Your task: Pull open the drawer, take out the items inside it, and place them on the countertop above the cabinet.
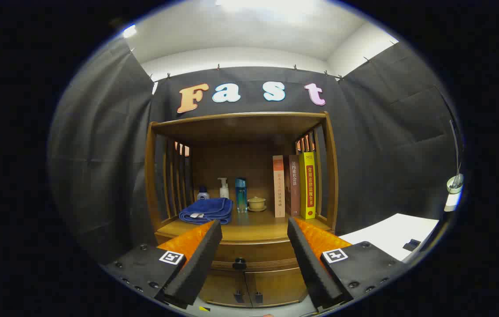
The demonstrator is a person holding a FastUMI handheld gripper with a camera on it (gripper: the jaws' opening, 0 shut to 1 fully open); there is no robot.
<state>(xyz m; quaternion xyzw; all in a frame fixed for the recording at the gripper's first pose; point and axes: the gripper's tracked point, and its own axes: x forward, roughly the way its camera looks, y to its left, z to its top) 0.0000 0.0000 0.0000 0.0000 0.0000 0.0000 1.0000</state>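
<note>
wooden drawer (249,253) shut, contents hidden, tool (254,231) spread wide before it

Wooden countertop (249,231) (open shelf) carries towel (206,210), bottles (240,194), cup (256,203), books (293,185).

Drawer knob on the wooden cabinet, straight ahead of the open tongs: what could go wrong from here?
1. The small dark drawer knob is narrow against the wide-open tongs; the foam pads could slip off it.
2. The folded blue towel, bottles and lidded cup already crowd the wooden countertop, so placed items may knock them.
</note>
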